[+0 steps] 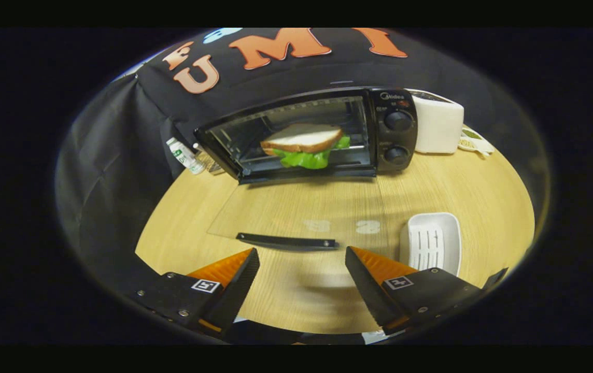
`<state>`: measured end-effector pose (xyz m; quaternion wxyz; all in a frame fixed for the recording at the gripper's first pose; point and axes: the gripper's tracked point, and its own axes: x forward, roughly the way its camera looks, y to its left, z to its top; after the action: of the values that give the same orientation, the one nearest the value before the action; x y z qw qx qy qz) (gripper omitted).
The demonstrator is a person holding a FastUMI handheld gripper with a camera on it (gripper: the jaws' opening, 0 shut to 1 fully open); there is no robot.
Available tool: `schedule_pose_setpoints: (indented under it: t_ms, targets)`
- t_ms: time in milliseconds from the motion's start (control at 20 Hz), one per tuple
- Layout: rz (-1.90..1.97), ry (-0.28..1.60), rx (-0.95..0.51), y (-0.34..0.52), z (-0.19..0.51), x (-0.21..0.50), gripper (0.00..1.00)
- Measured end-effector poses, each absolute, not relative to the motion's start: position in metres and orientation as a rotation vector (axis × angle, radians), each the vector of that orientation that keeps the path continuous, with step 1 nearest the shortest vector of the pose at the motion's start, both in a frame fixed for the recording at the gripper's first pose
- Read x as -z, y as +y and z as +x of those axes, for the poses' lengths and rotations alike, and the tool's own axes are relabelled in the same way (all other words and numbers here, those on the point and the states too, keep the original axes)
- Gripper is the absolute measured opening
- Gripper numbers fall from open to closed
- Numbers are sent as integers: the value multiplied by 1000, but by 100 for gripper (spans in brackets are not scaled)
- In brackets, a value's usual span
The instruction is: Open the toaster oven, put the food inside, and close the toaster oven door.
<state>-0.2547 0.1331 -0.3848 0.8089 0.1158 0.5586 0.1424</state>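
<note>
A black toaster oven (395, 132) stands at the far side of the wooden table (483, 186). Its glass door (301, 212) lies folded down flat toward me, with the black door handle (287, 241) just ahead of my fingers. Inside the oven, on the rack, sits a sandwich (304, 142) of white bread with green lettuce. My gripper (301, 267) is open above the table, a little short of the handle, with nothing between its fingers.
A white ridged dish (431, 243) sits on the table just beyond my right finger. A white appliance (437, 127) stands right of the oven, with a small packet behind it. A small white bottle (185, 154) lies left of the oven near the black cloth wall.
</note>
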Motion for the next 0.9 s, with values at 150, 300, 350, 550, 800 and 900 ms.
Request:
schedule_pose_setpoints:
  t_ms: [150, 300, 350, 550, 800, 900]
  targets:
    - [193, 1254, -304, 128, -266, 405, 99]
    - [148, 1279, -290, 129, -259, 421, 99]
    - [127, 1284, -296, 131, -257, 426, 98]
    - [105, 1289, -317, 144, -247, 431, 98]
    - [63, 1240, -353, 154, -232, 409, 97]
    - [10, 1182, -382, 153, -221, 396, 98]
